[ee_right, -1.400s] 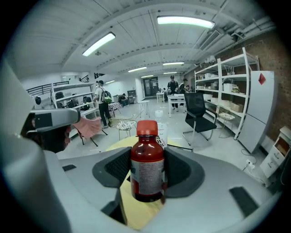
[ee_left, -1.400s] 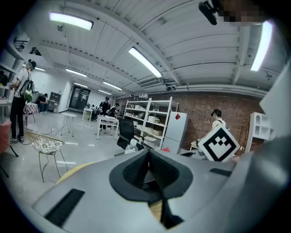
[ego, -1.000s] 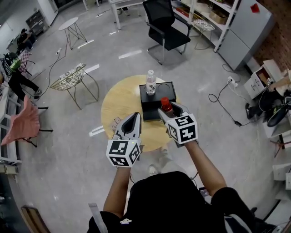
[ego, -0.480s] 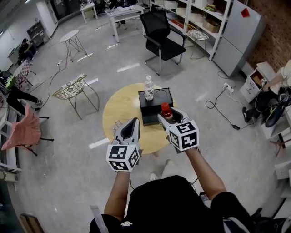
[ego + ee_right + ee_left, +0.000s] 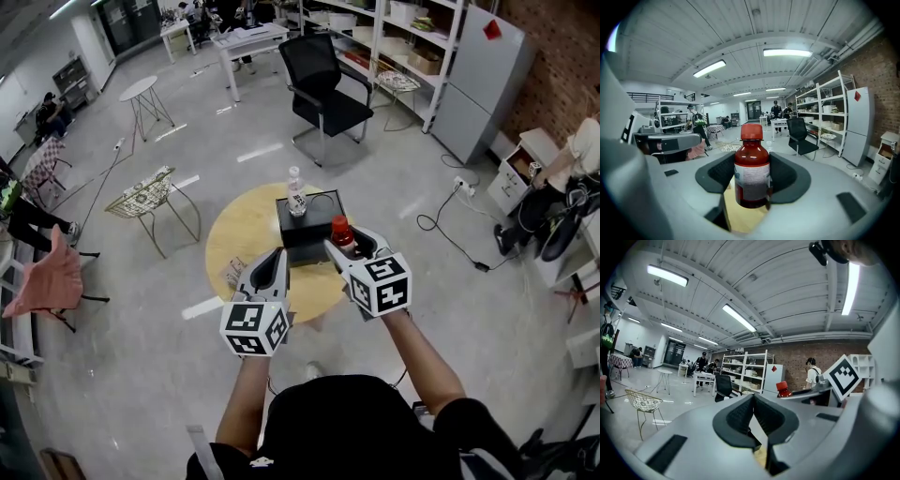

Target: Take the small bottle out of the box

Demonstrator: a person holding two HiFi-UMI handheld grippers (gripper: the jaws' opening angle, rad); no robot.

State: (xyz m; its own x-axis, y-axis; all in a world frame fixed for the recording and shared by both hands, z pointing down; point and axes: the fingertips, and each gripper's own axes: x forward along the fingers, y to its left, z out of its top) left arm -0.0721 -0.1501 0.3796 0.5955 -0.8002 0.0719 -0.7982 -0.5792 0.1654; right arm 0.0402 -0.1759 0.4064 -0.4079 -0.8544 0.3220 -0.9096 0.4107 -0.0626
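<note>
In my right gripper [image 5: 345, 242] stands a small brown-red bottle [image 5: 341, 232] with a red cap, upright; the jaws are shut on it. In the right gripper view the bottle [image 5: 752, 173] sits between the two dark pads [image 5: 719, 176] of the right gripper [image 5: 752, 183], with its white label facing the camera. It hangs over the near right corner of the black box [image 5: 314, 230] on the round wooden table [image 5: 239, 234]. My left gripper [image 5: 277, 255] is held over the table's near edge, shut and empty; its left gripper [image 5: 753, 401] pads meet at the tip.
A clear water bottle [image 5: 296, 191] stands on the far side of the box. A small printed packet [image 5: 232, 269] lies at the table's left near edge. A black office chair [image 5: 323, 89] is behind the table, a wire chair [image 5: 150, 197] to its left, and a cable [image 5: 450, 234] on the floor at the right.
The table and box have slid up the head view and look smaller. Both grippers keep their places in the view, and the right one still has the bottle.
</note>
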